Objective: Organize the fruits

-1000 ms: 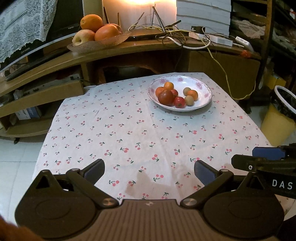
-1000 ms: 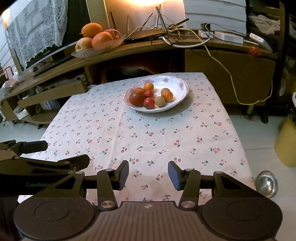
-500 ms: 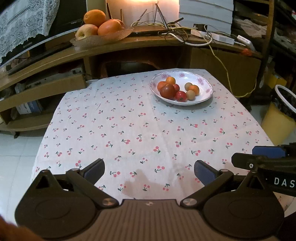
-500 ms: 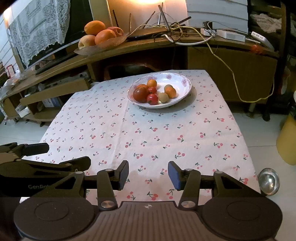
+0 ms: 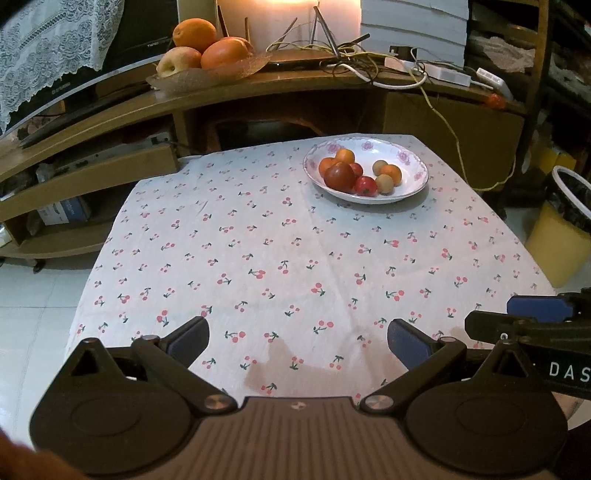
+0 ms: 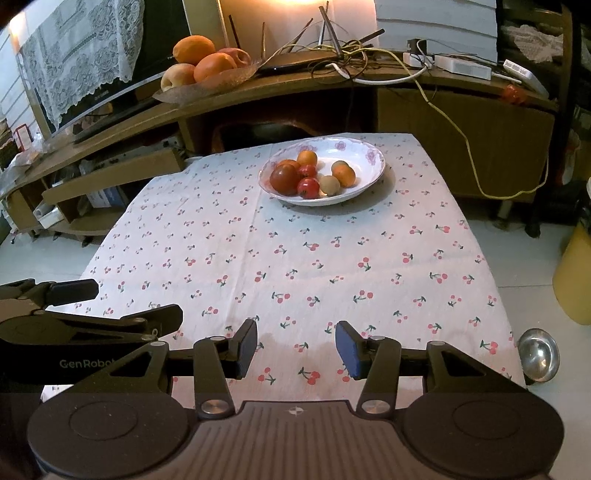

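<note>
At the far end of the cherry-print cloth-covered worktop (image 5: 295, 258) sits the white floral-rimmed bowl (image 5: 408, 157) of small fruits (image 6: 308, 176); left gripper (image 5: 297, 338) and right gripper (image 6: 295, 349) hover near, jaws spread, empty.

A table (image 5: 280, 258) under a white cherry-print cloth stands on a pale tiled floor (image 5: 33, 317). Behind it runs a curved wooden cabinet (image 5: 110, 107) with open shelves, topped with a tangle of cables (image 5: 343, 62) and a white power strip (image 5: 443, 74). A lace cover (image 6: 81, 62) drapes over a dark screen at the left. Warm light glows on the back wall (image 5: 288, 22). A yellow bin (image 5: 561, 236) with a black liner sits at the right, and a small metal bowl (image 6: 538, 355) lies on the floor
</note>
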### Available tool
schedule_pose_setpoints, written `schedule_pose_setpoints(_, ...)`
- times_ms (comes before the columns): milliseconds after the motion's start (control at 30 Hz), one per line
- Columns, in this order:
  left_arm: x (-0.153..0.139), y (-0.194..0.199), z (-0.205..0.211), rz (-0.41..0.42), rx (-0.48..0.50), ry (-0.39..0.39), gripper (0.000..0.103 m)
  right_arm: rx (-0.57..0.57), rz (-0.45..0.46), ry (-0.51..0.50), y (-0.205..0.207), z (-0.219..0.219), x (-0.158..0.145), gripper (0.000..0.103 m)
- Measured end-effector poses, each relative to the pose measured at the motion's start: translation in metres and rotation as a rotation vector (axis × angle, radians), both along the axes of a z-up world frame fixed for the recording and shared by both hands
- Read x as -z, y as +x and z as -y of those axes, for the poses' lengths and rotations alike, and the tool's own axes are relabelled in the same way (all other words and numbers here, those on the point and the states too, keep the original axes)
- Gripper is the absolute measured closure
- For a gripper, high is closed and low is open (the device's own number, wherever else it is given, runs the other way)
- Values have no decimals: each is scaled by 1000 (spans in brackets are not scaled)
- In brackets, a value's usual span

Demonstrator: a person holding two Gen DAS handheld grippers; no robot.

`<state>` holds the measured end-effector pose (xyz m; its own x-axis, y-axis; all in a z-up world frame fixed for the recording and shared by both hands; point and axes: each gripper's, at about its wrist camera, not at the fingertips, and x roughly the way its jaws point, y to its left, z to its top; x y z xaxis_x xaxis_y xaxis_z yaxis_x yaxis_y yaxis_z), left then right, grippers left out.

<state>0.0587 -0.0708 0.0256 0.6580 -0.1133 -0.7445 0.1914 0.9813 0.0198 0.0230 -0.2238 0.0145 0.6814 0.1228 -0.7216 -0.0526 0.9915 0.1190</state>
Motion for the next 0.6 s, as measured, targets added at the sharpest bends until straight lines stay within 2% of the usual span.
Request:
schedule_pose_setpoints(267,5,-4,2,-3,-2,47,0,-17,-26,-14,-2,-5,8,53)
schedule_pose_setpoints(600,6,-6,-1,-2,-12,53,0,-28,-27,-18,-4,-8,8,53)
